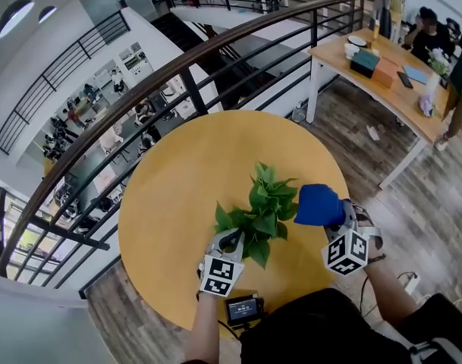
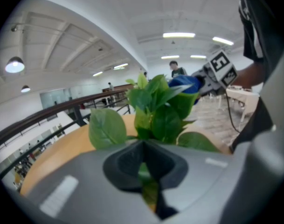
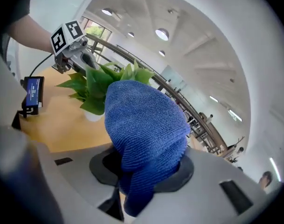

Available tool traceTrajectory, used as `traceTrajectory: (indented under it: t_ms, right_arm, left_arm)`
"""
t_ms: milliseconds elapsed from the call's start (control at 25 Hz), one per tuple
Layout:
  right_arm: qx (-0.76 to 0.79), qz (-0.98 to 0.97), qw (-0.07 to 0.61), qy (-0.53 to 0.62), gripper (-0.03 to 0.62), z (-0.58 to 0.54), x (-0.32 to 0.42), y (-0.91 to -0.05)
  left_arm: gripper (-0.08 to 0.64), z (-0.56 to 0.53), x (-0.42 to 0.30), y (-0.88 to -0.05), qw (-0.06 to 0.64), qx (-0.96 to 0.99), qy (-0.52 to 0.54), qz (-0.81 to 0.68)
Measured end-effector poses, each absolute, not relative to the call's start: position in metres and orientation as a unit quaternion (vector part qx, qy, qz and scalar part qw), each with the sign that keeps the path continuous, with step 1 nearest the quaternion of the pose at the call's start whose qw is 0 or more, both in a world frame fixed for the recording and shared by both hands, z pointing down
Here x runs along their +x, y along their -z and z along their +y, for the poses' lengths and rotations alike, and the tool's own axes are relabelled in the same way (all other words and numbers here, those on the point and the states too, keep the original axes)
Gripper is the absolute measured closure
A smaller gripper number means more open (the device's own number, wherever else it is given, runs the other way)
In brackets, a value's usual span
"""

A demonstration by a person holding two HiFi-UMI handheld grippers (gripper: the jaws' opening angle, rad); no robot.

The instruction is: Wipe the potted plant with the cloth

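The potted plant (image 1: 262,209) has broad green leaves and stands near the front of the round wooden table (image 1: 177,180). My left gripper (image 1: 232,243) is at the plant's near left side, shut on a leaf (image 2: 150,190) that shows green between its jaws. My right gripper (image 1: 331,217) is just right of the plant, shut on a bunched blue cloth (image 1: 319,205). The cloth (image 3: 146,129) bulges over the jaws and hides the fingertips. It hangs level with the upper leaves (image 3: 97,85), close to them; I cannot tell whether it touches them. The small white pot (image 3: 92,116) shows under the foliage.
A small black device with a lit screen (image 1: 244,309) lies at the table's near edge. A dark curved railing (image 1: 177,67) runs behind the table over an open atrium. A long wooden desk (image 1: 382,74) with items and seated people is at the far right.
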State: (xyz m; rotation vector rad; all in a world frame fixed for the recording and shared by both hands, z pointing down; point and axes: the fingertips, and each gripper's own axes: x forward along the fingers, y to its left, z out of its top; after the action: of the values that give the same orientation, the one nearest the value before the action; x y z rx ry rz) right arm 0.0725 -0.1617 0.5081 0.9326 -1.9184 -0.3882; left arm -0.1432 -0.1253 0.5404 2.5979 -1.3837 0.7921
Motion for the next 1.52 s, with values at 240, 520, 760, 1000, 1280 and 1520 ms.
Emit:
traceTrajectory:
  t_ms: [240, 520, 760, 1000, 1280, 1520]
  right_arm:
    - [0.311, -0.724, 0.58, 0.205, 0.451, -0.162, 0.068, -0.565]
    - [0.258, -0.695, 0.658, 0.135, 0.451, -0.13, 0.102, -0.641]
    - [0.311, -0.732, 0.602, 0.066, 0.451, -0.133, 0.121, -0.617]
    - [0.378, -0.783, 0.479, 0.123, 0.451, -0.163, 0.086, -0.482]
    - [0.166, -0.912, 0.371, 0.05, 0.45, -0.1, -0.027, -0.421]
    - [0.075, -0.881, 0.466, -0.013, 0.451, -0.067, -0.04, -0.499]
  left_arm:
    - [0.561, -0.125, -0.143, -0.541, 0.048, 0.851, -0.261, -0.453]
    - [0.561, -0.125, -0.145, -0.54, 0.047, 0.85, -0.261, -0.455]
    - [0.56, -0.123, -0.144, -0.54, 0.058, 0.857, -0.24, -0.453]
    - [0.56, -0.126, -0.143, -0.535, 0.055, 0.858, -0.239, -0.45]
    - [0.56, -0.126, -0.144, -0.536, 0.06, 0.857, -0.237, -0.453]
    - [0.56, -0.127, -0.147, -0.536, 0.064, 0.855, -0.235, -0.457]
